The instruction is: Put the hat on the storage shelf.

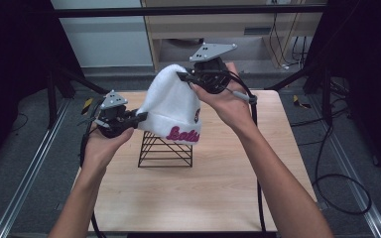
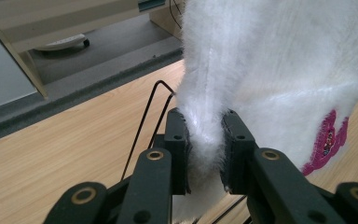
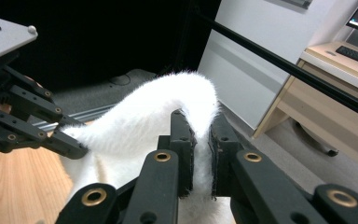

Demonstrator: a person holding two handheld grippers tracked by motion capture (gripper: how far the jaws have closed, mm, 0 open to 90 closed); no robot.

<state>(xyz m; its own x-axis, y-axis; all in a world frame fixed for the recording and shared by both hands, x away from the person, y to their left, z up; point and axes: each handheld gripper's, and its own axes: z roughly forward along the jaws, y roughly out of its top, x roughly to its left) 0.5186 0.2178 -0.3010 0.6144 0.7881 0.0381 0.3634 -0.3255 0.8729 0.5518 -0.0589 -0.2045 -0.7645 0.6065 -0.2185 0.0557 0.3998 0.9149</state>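
Magenta script lettering is embroidered on the white beanie (image 1: 171,101), along its lower band on the side facing the near edge of the table (image 1: 218,193). In the high view it can be read only in part, as something like "Lola" (the later letters are too small and blurred to be made out). A small round patch is seen just above it, illegible. In the left gripper view a magenta fragment is shown, unreadable.

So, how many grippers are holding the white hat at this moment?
2. The left gripper pinches the white hat at its lower left edge, above the black wire stand. The right gripper pinches its top, higher up on the right.
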